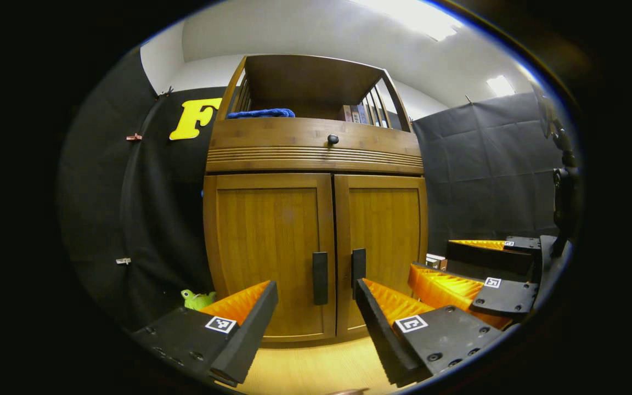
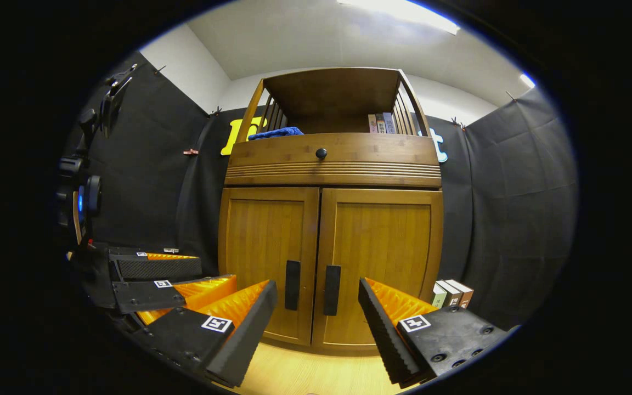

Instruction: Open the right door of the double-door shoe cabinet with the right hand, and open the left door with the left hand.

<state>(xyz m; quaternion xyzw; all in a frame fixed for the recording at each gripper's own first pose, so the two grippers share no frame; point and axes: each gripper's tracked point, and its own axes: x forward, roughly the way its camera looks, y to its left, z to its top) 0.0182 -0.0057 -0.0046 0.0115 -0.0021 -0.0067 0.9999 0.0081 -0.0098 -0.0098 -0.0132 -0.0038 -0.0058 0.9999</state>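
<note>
Both sets of jaws stand wide apart and grip nothing. The left gripper (image 1: 316,329) looks straight at the meeting line of the two doors, with the left handle (image 1: 320,278) showing in the gap between its fingers; the right gripper (image 2: 316,329) is aimed likewise, the right handle (image 2: 332,289) in its gap. Each seems held open and level so that a vertical handle can pass between the fingers on the approach. Neither touches the cabinet (image 2: 331,208); both hang back from it over the wooden floor (image 1: 316,367).

The left door (image 1: 269,255) and right door (image 2: 379,266) are shut, flush with each other, their dark handles just beside the centre seam. Above them runs a drawer front with a round knob (image 2: 321,153), and over that an open shelf with a blue cloth (image 2: 275,133) on the left and books (image 2: 382,123) on the right. A green toy (image 1: 197,299) lies on the floor left of the cabinet, and small boxes (image 2: 452,292) stand to its right.

Judging by this, the task is at its start: the right door comes first.
</note>
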